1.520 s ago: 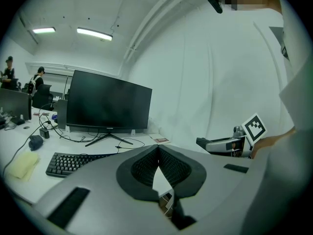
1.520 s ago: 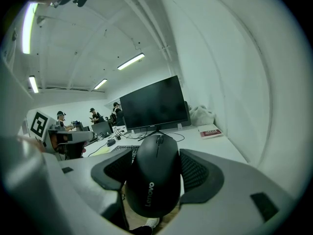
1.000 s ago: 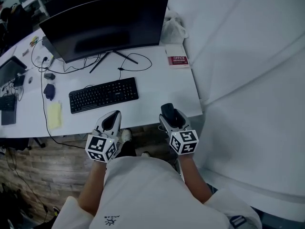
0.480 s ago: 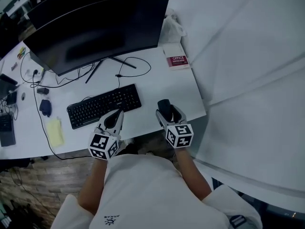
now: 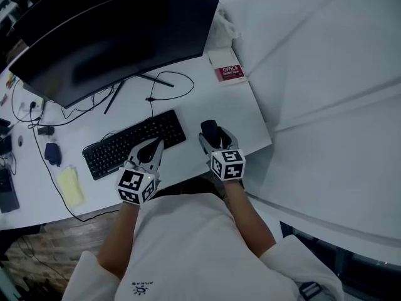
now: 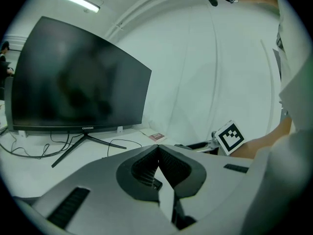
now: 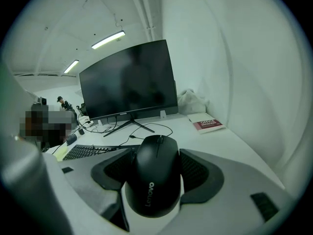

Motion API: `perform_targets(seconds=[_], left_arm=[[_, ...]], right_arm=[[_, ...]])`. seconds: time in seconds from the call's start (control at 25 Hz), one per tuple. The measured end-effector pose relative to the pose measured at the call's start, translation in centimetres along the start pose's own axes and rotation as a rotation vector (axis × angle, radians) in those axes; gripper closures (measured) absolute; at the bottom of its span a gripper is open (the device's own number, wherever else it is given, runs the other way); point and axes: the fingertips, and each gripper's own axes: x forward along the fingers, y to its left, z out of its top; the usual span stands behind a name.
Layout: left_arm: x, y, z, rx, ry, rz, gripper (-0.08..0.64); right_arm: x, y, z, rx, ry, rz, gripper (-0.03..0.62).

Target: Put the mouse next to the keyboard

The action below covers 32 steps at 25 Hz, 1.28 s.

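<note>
Pinching the black mouse (image 7: pixel 155 173) by its two flanks, the right tongs (image 5: pixel 212 135) hang over the desk (image 5: pixel 241 121) just right of the keyboard (image 5: pixel 135 143). A side grip leaves the mouse's underside free to be set down flat. Whether that underside already touches the desk cannot be settled from these views; it probably sits slightly above.

The left tongs (image 5: pixel 149 152), pads pressed together on nothing, hover at the keyboard's near right corner, idle and out of the carrying path.

Judged step: lowering and release, the mouse being already level with the keyboard's right end.

Behind the keyboard stands a dark curved monitor (image 5: pixel 119 39) on a splayed foot, with a black cable (image 5: pixel 172 80) looping between foot and keyboard. Farther back and right of the keyboard lies a red-and-white booklet (image 5: pixel 228 73), and to its left a yellow notepad (image 5: pixel 69 185). No obstacle shows on the patch right of the keyboard, though the desk's edge runs close by.
</note>
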Motion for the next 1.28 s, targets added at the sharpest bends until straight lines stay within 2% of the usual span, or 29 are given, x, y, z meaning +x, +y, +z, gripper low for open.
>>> perform_targets(seconds=[0.24,1.0,1.28], left_arm=[[1.2,0.1,-0.5,-0.024,0.016,-0.015,0.549],[5.2,0.3,-1.9,-0.080,0.080,0.064,0.549],[6.3,-0.5,-2.5,-0.084,0.106,0.049,0.549]], right_arm=[[2.2,-0.3,-0.8,-0.002,0.055,-0.008,0.284],[8.3,-2.1,-3.0,-0.093,0.202,0.045,0.284],[9.3,-2.2,-3.9,-0.105,0.234,0.051,0.284]])
